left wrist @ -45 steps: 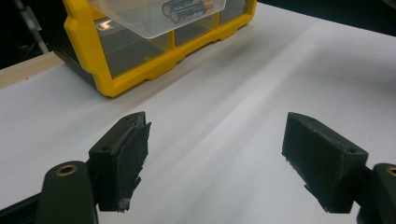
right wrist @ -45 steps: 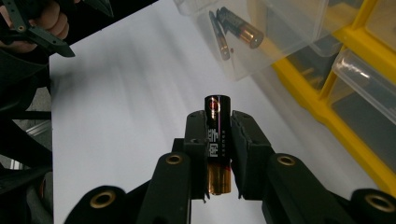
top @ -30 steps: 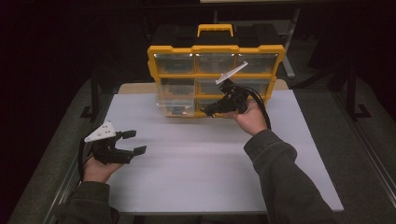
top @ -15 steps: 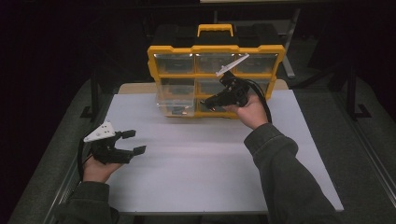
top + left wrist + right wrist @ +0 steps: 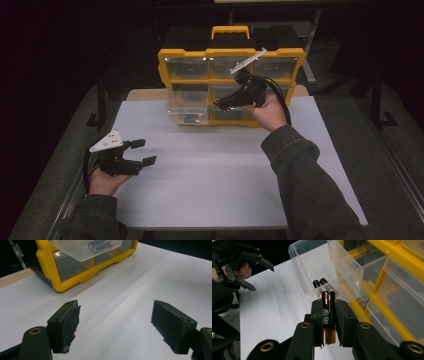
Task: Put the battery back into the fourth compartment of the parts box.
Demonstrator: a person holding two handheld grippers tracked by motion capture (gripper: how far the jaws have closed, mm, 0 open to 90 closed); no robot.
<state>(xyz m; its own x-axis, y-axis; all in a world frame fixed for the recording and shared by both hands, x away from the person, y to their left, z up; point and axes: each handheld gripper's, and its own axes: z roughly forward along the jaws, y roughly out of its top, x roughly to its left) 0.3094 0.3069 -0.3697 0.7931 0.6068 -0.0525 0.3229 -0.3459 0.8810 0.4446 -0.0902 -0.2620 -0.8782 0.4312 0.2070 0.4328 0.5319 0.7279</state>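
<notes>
My right tongs clamp a battery, long axis pointing ahead at the pulled-out clear drawer just beyond. Left tongs gape wide, empty, farther away.
</notes>
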